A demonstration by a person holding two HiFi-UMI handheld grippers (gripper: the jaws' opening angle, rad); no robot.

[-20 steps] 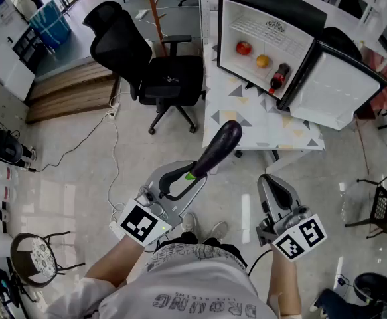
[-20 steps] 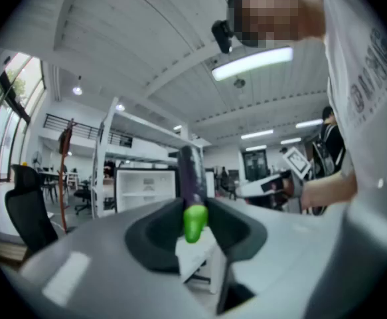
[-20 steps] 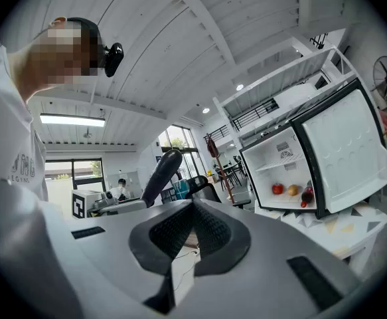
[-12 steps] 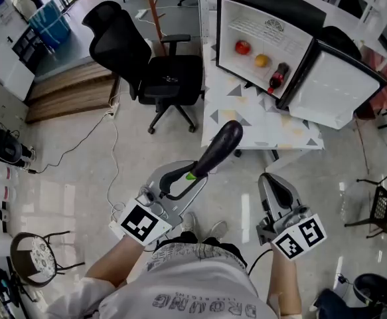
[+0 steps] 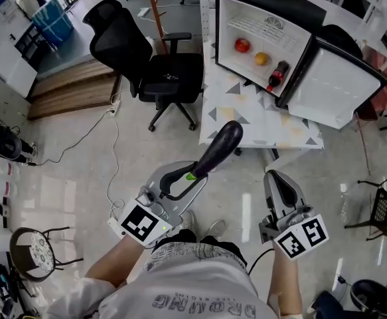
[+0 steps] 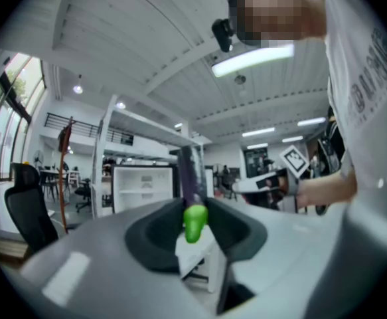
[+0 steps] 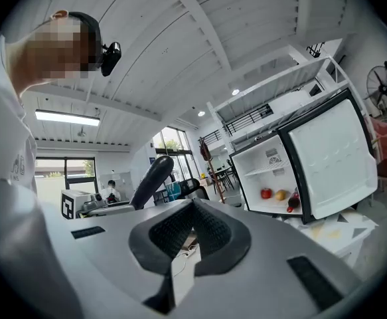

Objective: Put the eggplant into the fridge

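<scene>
A dark purple eggplant [image 5: 220, 145] with a green stem [image 5: 191, 175] sticks up and forward from my left gripper [image 5: 188, 176], which is shut on its stem end. In the left gripper view the eggplant [image 6: 192, 168] rises between the jaws of that gripper [image 6: 194, 226]. My right gripper [image 5: 277, 180] is beside it to the right, shut with nothing in it; in its own view the right gripper [image 7: 192, 209] has its pads meeting. Ahead, the small black fridge [image 5: 273, 2] stands on a table with its door [image 5: 332, 88] swung open to the right.
Inside the fridge lie a red fruit [image 5: 243, 45], an orange fruit [image 5: 262, 59] and a cola bottle [image 5: 276, 77]. The patterned table [image 5: 246, 121] is between me and the fridge. A black office chair [image 5: 156, 68] stands left of it; a cable [image 5: 113, 138] trails over the floor.
</scene>
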